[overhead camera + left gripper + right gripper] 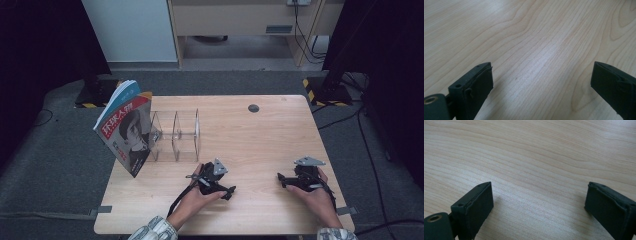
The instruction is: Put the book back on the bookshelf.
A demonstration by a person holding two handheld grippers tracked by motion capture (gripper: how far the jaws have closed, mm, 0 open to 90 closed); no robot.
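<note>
Pale wood of the table [544, 37] lies under both grippers, and nothing stands between their jaws. The left gripper [541, 82] rests low on the wood with its jaws spread wide and released. The right gripper [539, 202] rests the same way, also released and holding nothing.

In the high view the left gripper [216, 181] is near the front edge, and the right gripper [300, 180] is well apart from it on the other side. Just beyond the left jaws stands the clear rack [176, 135] with its upright dividers. Farther to its outer end the magazines [125, 127] lean, tilted, against the rack's last divider.

I judge that the step in hand is the reach for the magazines, to stand them in a slot of the rack. To do it well, the left jaws should stay wide and come to the free edge of the cover from the side, not from above. They should close on the whole bundle near its spine, so the pages do not fan. The right jaws can steady the rack, because it looks light and may slide
</note>
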